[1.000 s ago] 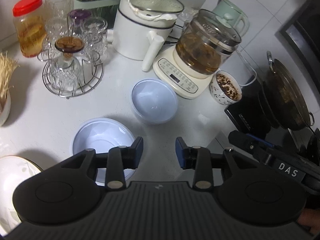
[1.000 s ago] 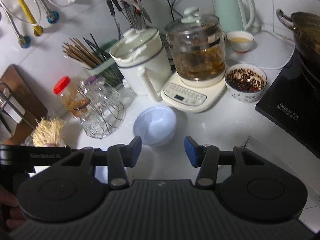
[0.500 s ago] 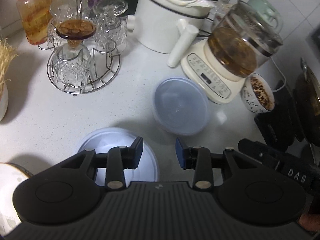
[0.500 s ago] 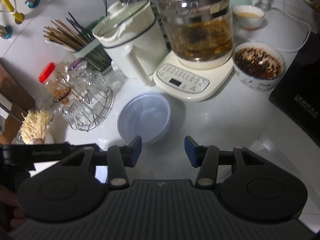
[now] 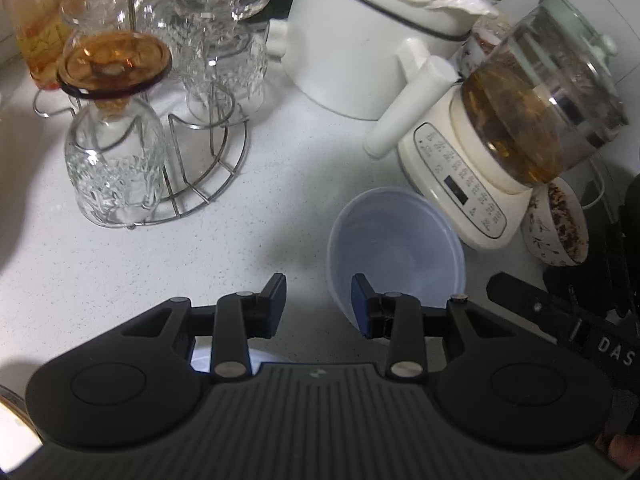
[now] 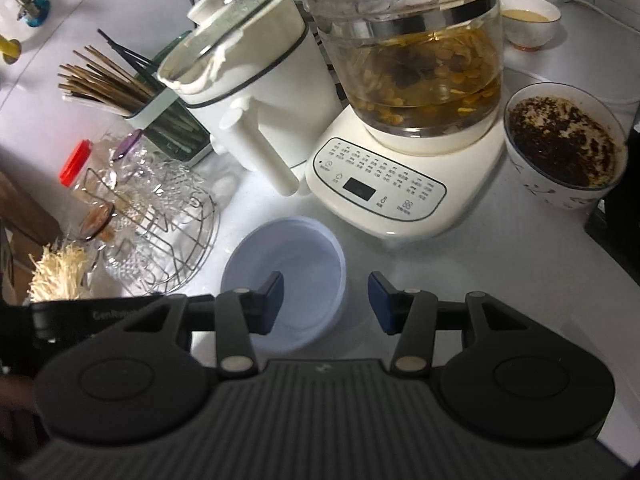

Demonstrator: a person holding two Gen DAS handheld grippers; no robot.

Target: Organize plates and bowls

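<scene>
White speckled counter, cluttered: I see the pale blue bowl near the kettle base, under my right gripper, left gripper beside its left rim, both jaws part-open, empty.

— Where does the plastic bowl sit?
— On the counter, just near of the kettle base.
— And left of it?
— The wire rack holding upturned glasses; the lidded pot stands farther back, left of the kettle.
— To the right?
— A filled bowl, beside the kettle base. A small cup is far behind it.
</scene>
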